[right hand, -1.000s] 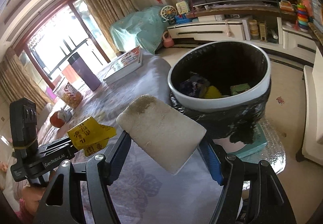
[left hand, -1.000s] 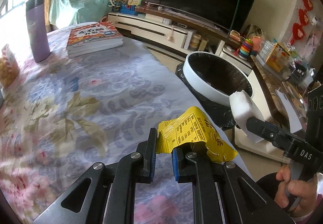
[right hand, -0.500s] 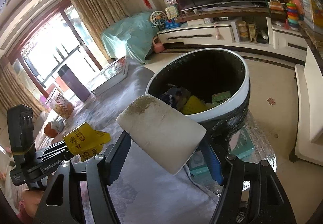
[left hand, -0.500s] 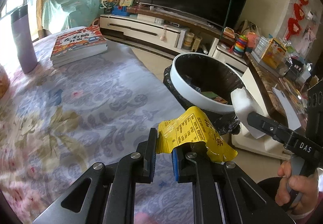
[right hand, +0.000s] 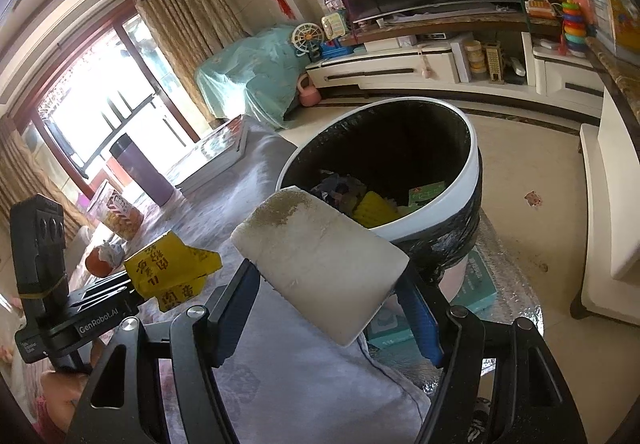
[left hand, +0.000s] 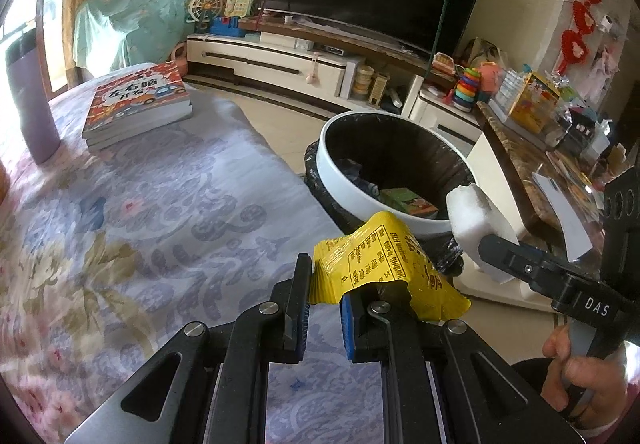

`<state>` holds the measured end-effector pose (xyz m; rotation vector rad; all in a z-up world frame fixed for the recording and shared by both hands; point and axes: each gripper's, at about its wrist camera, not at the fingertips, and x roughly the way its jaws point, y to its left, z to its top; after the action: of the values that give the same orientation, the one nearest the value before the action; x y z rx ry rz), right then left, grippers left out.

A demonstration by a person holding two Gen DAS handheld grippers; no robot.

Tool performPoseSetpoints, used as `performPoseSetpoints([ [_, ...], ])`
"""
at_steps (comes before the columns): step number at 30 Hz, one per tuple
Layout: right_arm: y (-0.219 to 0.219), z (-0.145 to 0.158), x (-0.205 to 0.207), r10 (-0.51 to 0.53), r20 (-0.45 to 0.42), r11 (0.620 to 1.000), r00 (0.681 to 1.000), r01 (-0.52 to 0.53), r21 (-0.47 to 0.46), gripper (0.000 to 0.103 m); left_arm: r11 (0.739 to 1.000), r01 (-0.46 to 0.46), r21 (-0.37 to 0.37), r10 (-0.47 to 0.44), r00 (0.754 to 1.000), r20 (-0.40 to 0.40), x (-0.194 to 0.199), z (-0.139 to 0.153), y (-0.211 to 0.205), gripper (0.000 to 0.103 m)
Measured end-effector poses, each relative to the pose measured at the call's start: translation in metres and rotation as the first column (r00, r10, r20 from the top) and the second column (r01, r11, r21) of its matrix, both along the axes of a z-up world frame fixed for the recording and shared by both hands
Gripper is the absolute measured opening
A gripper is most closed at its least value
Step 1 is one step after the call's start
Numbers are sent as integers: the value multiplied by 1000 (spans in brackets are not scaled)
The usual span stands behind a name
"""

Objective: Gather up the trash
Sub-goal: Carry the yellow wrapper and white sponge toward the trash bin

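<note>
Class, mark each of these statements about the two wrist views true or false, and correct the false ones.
1. The left claw holds a yellow wrapper. True.
2. The right claw is empty. False: it grips a white foam block.
3. The trash bin already has items inside. True.
4. The books lie inside the bin. False: they lie on the floral tablecloth.
5. The bin's liner is white. False: the liner is black; the rim is white.
</note>
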<state>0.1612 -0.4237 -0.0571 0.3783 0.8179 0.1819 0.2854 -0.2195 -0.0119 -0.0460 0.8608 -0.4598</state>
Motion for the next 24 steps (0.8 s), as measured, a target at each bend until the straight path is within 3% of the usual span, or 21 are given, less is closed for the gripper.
performPoseSetpoints([
  [24, -15, 9, 1, -31, 16, 999, 999, 31, -10, 71, 1000, 27, 0, -27, 999, 21, 6, 10, -13, 12],
])
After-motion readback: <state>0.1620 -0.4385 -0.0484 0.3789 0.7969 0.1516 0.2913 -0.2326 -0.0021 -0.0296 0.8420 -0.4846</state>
